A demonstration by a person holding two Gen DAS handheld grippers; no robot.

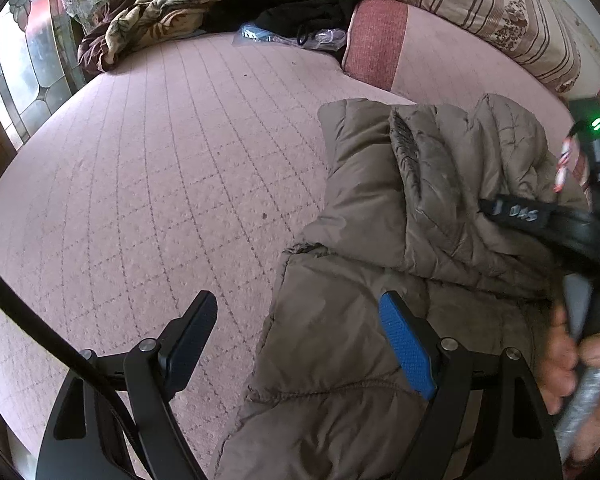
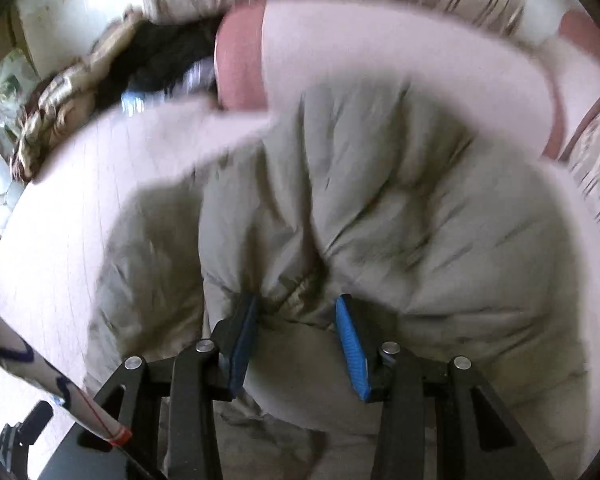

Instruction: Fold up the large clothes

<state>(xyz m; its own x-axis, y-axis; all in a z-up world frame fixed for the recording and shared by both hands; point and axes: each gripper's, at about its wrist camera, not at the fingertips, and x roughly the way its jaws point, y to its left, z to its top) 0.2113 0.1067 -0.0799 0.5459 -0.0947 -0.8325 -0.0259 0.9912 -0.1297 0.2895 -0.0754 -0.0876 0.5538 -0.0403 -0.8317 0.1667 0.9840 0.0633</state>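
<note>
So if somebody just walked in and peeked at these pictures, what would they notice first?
Probably the big puffy grey-brown jacket lying bunched up on the pink quilted bed. Then the blue-padded fingers of the right gripper, with a fold of jacket between them. At the far end, a crumpled leaf-patterned blanket and striped pillows.

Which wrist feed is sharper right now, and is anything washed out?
Left wrist view: sharp, even daylight, quilting lines on the pink bedcover and the puffer jacket crisp, fisheye bending at the edges. Right wrist view: motion-blurred throughout, jacket seams smeared, the bedcover washed out near white, only the right gripper fairly clear.
</note>
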